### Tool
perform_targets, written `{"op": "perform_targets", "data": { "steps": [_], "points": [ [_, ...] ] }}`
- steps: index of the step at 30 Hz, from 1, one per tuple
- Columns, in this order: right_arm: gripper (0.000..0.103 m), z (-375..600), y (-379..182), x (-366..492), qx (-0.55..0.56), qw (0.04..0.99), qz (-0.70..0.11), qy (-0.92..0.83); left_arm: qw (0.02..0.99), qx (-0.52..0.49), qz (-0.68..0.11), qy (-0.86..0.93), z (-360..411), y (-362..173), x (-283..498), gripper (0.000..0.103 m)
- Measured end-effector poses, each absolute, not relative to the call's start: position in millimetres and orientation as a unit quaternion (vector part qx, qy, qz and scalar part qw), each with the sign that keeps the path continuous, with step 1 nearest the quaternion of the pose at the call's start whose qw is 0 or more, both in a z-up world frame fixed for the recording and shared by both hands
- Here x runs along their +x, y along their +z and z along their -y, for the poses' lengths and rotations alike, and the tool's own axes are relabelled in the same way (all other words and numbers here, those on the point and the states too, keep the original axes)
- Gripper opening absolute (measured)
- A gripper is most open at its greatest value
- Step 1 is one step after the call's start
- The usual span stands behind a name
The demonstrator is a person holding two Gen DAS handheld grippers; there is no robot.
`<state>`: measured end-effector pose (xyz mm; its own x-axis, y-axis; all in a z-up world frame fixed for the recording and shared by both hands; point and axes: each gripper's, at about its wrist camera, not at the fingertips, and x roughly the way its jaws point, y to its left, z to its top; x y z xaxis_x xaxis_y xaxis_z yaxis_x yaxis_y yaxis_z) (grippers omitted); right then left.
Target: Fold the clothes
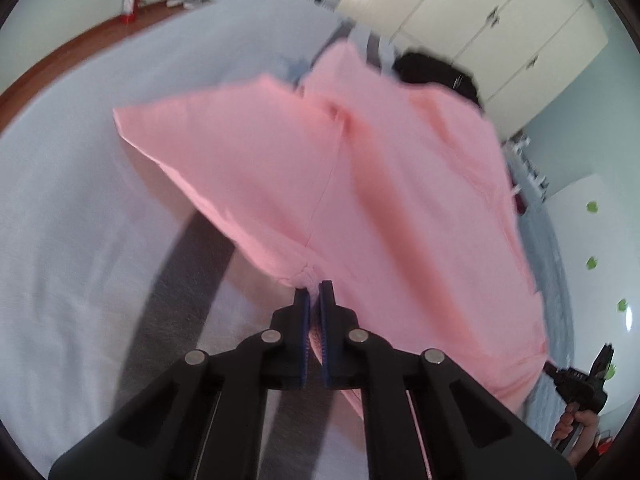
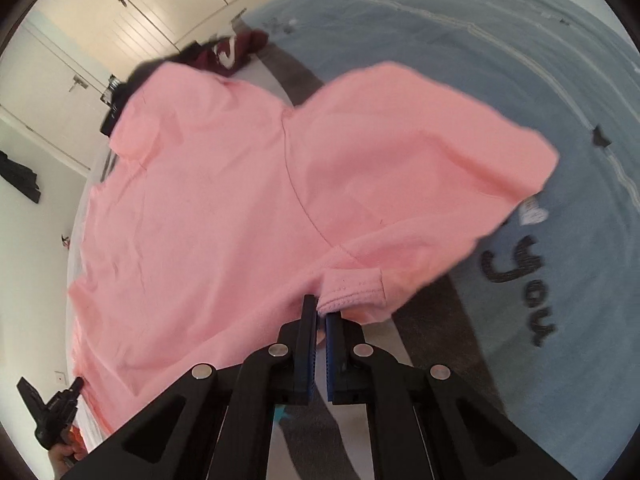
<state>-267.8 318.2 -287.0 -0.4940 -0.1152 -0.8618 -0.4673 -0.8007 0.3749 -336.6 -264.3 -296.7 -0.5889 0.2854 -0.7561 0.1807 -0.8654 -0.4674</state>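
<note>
Because I want to lift it flat for folding, my left claw (image 1: pixel 315 292) pinches one corner of the pink shirt (image 1: pixel 360 184) and my right claw (image 2: pixel 320 312) pinches the ribbed collar, so it hangs over the bed (image 1: pixel 80 200); a dark red garment (image 2: pixel 236 52) lies beyond.

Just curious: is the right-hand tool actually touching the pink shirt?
Touching. The right wrist view shows the right tool shut on the pink shirt's ribbed cuff edge.
</note>
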Motion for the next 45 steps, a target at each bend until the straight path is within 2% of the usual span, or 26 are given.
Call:
{"op": "perform_targets", "data": {
  "steps": [6,14,19,22,25,28,31,40,43,45],
  "points": [
    [0.003,-323.6,-188.0,-265.1,-0.43,0.083,-0.287,0.852,0.046,-0.355,0.286,0.889,285.5,-172.8,-315.0,0.003],
    [0.003,-323.3,2.9,-260.1,-0.32,0.023,-0.243,0.915,0.08,-0.254,0.289,0.92,293.5,17.0,-277.1,0.003],
    [0.003,-328.2,122.1,-217.4,-0.266,0.0,-0.211,0.941,0.096,-0.212,0.285,0.93,294.1,125.5,-221.4,0.003],
    [0.003,-331.6,187.4,-192.1,-0.237,-0.008,-0.185,0.954,0.1,-0.199,0.27,0.937,291.2,183.2,-195.6,0.003],
    [0.003,-335.1,232.3,-178.0,-0.222,-0.013,-0.171,0.96,0.106,-0.194,0.266,0.938,288.1,219.5,-188.3,0.003],
    [0.003,-336.7,254.8,-186.6,-0.221,-0.008,-0.155,0.963,0.105,-0.193,0.249,0.943,282.2,237.5,-197.6,0.003],
    [0.003,-341.9,253.0,-216.5,-0.247,-0.008,-0.172,0.953,0.103,-0.224,0.267,0.932,282.7,231.7,-230.3,0.003],
    [0.003,-339.1,180.1,-366.8,-0.337,0.011,-0.159,0.928,0.062,-0.294,0.232,0.925,276.9,160.1,-384.0,0.003],
    [0.003,-339.0,159.4,-426.2,-0.353,0.025,-0.153,0.923,0.041,-0.305,0.231,0.923,272.8,147.8,-441.3,0.003],
    [0.003,-339.3,159.6,-461.4,-0.353,0.031,-0.156,0.922,0.036,-0.292,0.239,0.925,270.8,160.1,-466.2,0.003]
  ]
}}
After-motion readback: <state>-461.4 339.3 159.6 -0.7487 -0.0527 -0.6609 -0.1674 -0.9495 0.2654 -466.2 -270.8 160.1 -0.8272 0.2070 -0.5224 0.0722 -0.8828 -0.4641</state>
